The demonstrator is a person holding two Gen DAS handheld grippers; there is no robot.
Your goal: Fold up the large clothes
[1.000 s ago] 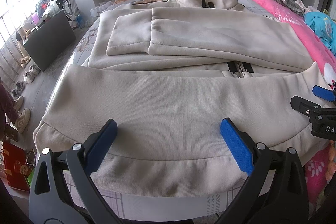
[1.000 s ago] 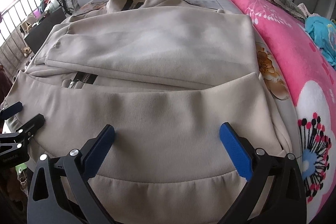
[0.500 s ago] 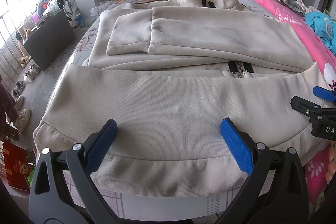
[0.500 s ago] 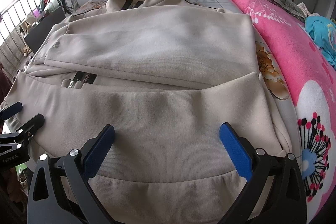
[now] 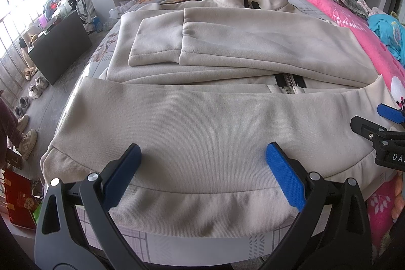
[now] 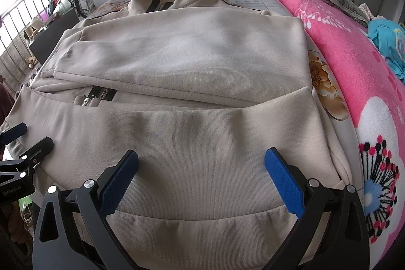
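Spread across a checked bed sheet [image 5: 202, 242] beside a pink blanket [image 6: 354, 55]: beige jacket [image 5: 215, 118], sleeves crossed, hem turned up once. Left gripper [image 5: 202, 168] and right gripper [image 6: 201, 171] hovered over that fold, jaws apart, nothing held. Probably mid-fold (next: pinch near edge, carry collarward).

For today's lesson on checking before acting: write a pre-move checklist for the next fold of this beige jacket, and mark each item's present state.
1. Left gripper open, holding nothing: ok.
2. Right gripper open, holding nothing: ok.
3. Both sleeves folded across the jacket: ok.
4. Hem already folded up over the body: ok.
5. Hem lying fully on the bed: not ok, it overhangs the near edge.
6. Layers underneath smooth: cannot tell.
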